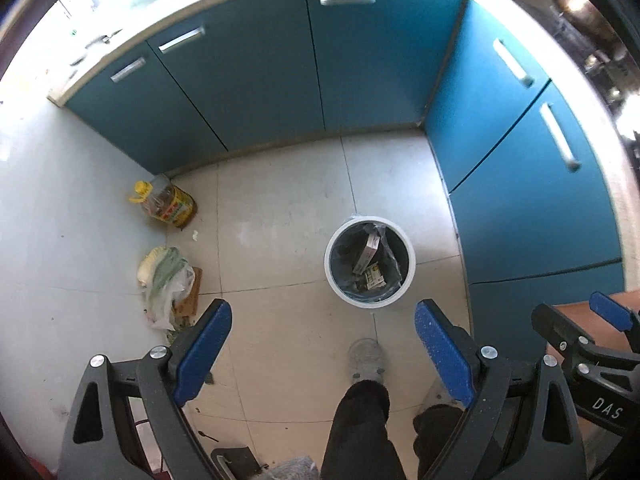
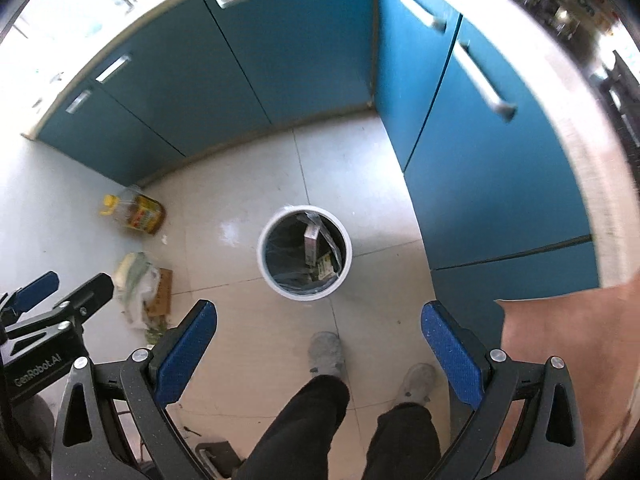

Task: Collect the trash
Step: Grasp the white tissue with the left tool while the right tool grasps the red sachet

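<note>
bin (image 1: 370, 304): 1 (lined) | oil bottle (image 1: 166, 204): 1 | grippers: 2 | shoes: 2

Trash bin (image 1: 368, 262): round white bin, upright on the tile floor, dark liner bag inside. Sits just right of frame centre in the left wrist view, dead centre in the right wrist view (image 2: 305, 253). Top open.

Contents: flat white carton (image 1: 371, 249) leaning on edge against the liner, upper half of the opening. Below it, a crumpled printed wrapper (image 1: 374, 278) with yellow and green print, lower right of the opening. Clear plastic film hangs off the bin's far rim. Rest of the bin's inside is too dark to tell.
</note>
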Demonstrator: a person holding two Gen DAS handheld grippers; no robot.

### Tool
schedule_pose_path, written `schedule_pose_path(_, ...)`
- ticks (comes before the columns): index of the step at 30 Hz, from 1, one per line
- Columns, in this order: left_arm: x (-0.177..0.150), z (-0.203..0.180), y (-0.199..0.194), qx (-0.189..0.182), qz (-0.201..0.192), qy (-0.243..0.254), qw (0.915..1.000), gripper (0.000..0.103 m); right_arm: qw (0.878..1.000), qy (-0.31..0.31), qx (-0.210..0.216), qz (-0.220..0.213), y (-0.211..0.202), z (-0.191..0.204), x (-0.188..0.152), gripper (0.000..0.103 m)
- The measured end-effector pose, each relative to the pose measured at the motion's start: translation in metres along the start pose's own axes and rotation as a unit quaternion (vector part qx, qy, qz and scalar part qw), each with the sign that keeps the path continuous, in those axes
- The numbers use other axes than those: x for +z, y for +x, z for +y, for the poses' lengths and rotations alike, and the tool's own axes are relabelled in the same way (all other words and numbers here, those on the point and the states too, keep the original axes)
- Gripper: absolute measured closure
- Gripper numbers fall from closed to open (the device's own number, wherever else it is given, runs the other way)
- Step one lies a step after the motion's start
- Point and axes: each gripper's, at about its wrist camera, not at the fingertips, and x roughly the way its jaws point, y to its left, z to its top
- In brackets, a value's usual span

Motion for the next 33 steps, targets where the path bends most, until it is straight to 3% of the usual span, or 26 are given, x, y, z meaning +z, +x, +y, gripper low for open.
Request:
schedule_pose_path(6,-0.012,-0.007,-0.064,0.013,-0.020,-0.020,0.9995,0.010,0.999,0.004,0.042,-0.029,-0.069,-0.010,-0.017,0.000)
schedule_pose_path(9,-0.012,-0.027,-0.096,0.016,-0.044,-0.027,0.9986,0.010,0.996,0.027,0.072,-0.042,-0.100,-0.035,-0.026,0.000)
schedule_pose_path(12,-0.008,-0.064,-0.124,0.012,-0.069,-0.015,0.9975,0.010,0.992,0.064,0.085,-0.061,-0.135,-0.084,-0.033,0.000)
schedule_pose_path(17,0.002,-0.179,-0.150,-0.012,-0.082,0.053,0.9951,0.010,0.980,0.162,0.060,-0.100,-0.177,-0.207,-0.059,0.000)
schedule_pose_path(20,0.004,-0.263,-0.151,-0.039,-0.067,0.100,0.9919,0.010,0.965,0.239,0.013,-0.109,-0.189,-0.304,-0.085,0.000)
schedule_pose_path(25,0.004,-0.394,-0.130,-0.084,-0.020,0.173,0.9811,0.009,0.929,0.353,-0.060,-0.092,-0.179,-0.456,-0.128,0.000)
schedule_pose_path(29,0.007,-0.481,-0.102,-0.107,0.024,0.206,0.9723,0.010,0.918,0.383,-0.078,-0.073,-0.156,-0.527,-0.149,0.000)
schedule_pose_path(33,0.009,-0.531,-0.071,-0.097,0.055,0.225,0.9679,0.010,0.917,0.388,-0.072,-0.056,-0.132,-0.552,-0.156,0.000)
